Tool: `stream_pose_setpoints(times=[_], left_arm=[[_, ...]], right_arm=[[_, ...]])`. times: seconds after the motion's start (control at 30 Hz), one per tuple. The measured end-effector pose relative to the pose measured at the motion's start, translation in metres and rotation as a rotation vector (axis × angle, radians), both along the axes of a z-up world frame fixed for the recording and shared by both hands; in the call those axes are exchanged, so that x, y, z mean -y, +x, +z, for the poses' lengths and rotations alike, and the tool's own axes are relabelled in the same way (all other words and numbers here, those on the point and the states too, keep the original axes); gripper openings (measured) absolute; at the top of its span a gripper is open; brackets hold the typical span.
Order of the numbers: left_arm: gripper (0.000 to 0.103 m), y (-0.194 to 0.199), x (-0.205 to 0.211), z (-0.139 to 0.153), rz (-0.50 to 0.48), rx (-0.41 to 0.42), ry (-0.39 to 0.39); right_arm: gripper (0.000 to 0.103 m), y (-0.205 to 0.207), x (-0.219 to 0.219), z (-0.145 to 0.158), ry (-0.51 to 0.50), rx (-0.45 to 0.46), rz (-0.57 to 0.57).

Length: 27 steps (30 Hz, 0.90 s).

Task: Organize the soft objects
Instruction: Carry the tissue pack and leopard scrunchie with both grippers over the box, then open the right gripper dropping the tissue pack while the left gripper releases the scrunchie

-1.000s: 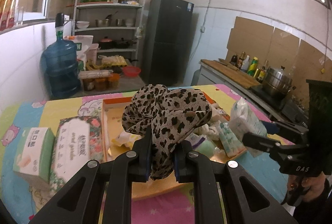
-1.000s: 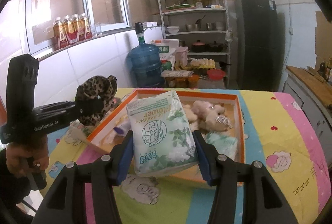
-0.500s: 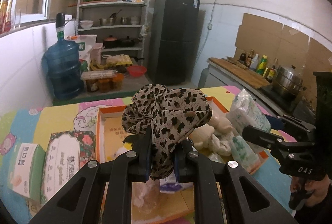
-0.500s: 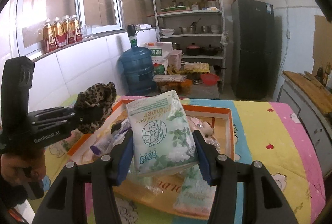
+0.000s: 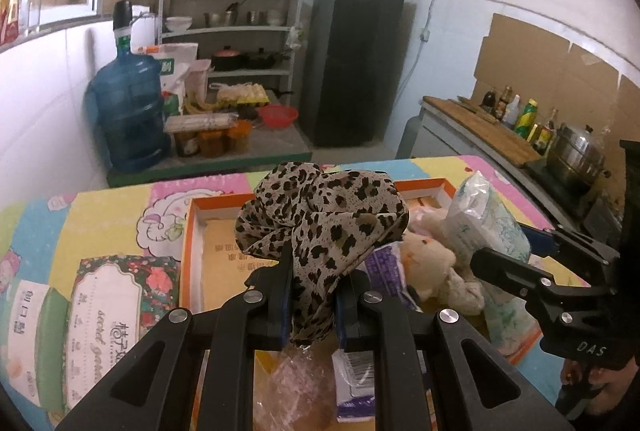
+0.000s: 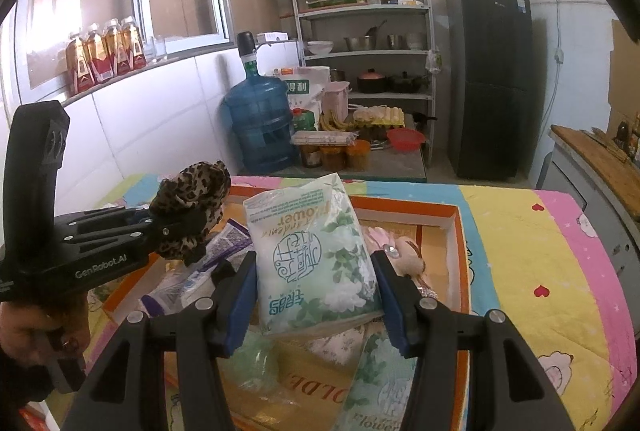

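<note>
My left gripper (image 5: pixel 310 271) is shut on a leopard-print scrunchie (image 5: pixel 320 215) and holds it above the orange-rimmed tray (image 5: pixel 190 227). The scrunchie also shows in the right wrist view (image 6: pixel 190 199). My right gripper (image 6: pixel 316 287) is shut on a white tissue pack with green flowers (image 6: pixel 314 263), held over the same tray (image 6: pixel 462 255); the pack shows at the right in the left wrist view (image 5: pixel 486 223). In the tray lie a beige plush toy (image 5: pixel 436 263), a purple packet (image 6: pixel 228 243) and more tissue packs (image 6: pixel 384 387).
Two boxed tissue packs (image 5: pixel 108 323) lie on the colourful tablecloth (image 6: pixel 532 263) left of the tray. Beyond the table stand a blue water jug (image 5: pixel 128 107), a shelf rack (image 5: pixel 232 31) and a dark fridge (image 5: pixel 352 59). A counter with bottles (image 5: pixel 516 115) is at the right.
Both grippers have moved forward over the tray, still holding the scrunchie and the tissue pack. The tray now lies beneath them and fills more of both views.
</note>
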<state>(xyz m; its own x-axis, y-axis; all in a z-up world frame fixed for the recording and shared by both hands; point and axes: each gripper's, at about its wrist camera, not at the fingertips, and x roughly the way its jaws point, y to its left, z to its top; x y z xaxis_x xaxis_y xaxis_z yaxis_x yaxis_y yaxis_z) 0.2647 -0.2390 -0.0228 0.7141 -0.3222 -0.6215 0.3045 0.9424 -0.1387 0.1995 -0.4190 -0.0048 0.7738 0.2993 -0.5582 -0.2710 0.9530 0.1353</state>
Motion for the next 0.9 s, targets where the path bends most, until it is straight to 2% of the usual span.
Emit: stream_pose_setpoints(times=[0.73,0.8,0.9], left_arm=[[0.016,0.015,0.008,-0.015,-0.006,-0.032,0.013],[0.019,0.016,0.009,-0.017,-0.012,-0.036,0.012],[0.03,0.018,0.01,-0.02,-0.024,-0.051,0.004]], right_arm=[[0.056,0.014,-0.003,-0.015,0.003,-0.048,0.0],[0.056,0.016,-0.003,-0.016,0.009,-0.053,0.002],[0.057,0.017,-0.005,-0.017,0.014,-0.058,0.009]])
